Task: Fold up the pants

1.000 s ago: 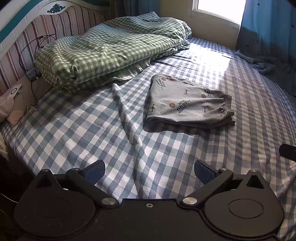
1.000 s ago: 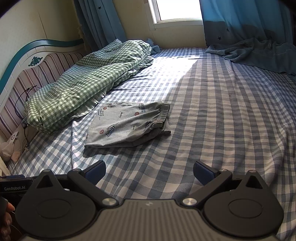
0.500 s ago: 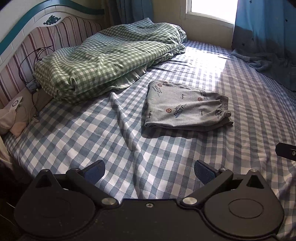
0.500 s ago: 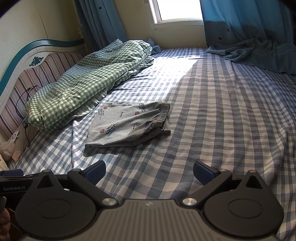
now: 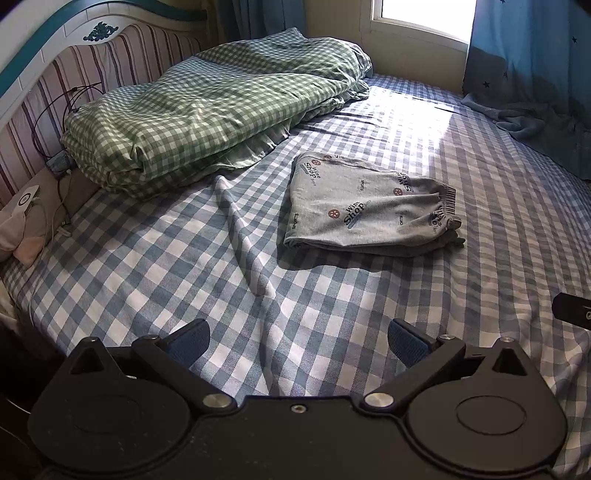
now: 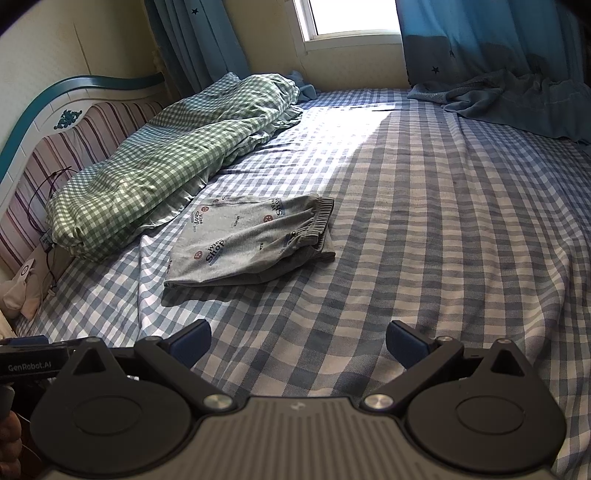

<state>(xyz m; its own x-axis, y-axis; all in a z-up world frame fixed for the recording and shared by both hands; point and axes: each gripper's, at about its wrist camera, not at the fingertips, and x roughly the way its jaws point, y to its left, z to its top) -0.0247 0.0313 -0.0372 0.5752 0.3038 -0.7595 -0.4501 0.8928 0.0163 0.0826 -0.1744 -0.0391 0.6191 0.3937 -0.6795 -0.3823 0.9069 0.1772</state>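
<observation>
The grey printed cotton pants (image 5: 365, 210) lie folded into a flat, roughly rectangular bundle on the blue-and-white checked bed sheet (image 5: 258, 295). Their ribbed elastic waistband (image 5: 448, 206) forms the bundle's right end, with darker layers of cloth showing beneath the top layer at that end and along the near edge. The upper face carries dark lettering and small reddish round marks. In the right wrist view the same pants (image 6: 247, 240) sit left of the middle of the sheet (image 6: 443, 240).

Just beyond the pants, toward the head of the bed, lies a bulky folded green-and-white checked quilt (image 5: 207, 110); its lower frilled edge comes near the bundle's far left corner, but whether the two touch cannot be told. A raised wrinkle in the sheet (image 5: 243, 236) runs down just to the left of the pants. Behind the quilt stands the pink-striped padded headboard with a teal and white frame (image 5: 55, 66), and dark cables (image 5: 55, 110) hang against it. Well beyond the pants, a bright patch of sunlight falls on the sheet below the window (image 6: 351, 18), and a rumpled blue cloth (image 6: 517, 96) lies at the far right edge of the bed under the blue star-patterned curtain (image 6: 480, 29).

The left gripper (image 5: 297, 338) hangs over the sheet well short of the pants, its blue-padded fingers (image 5: 192, 338) spread wide and grasping nothing. The right gripper (image 6: 297, 338) hangs likewise on the near side of the pants, released, with its fingers (image 6: 404, 341) spread apart and empty.
</observation>
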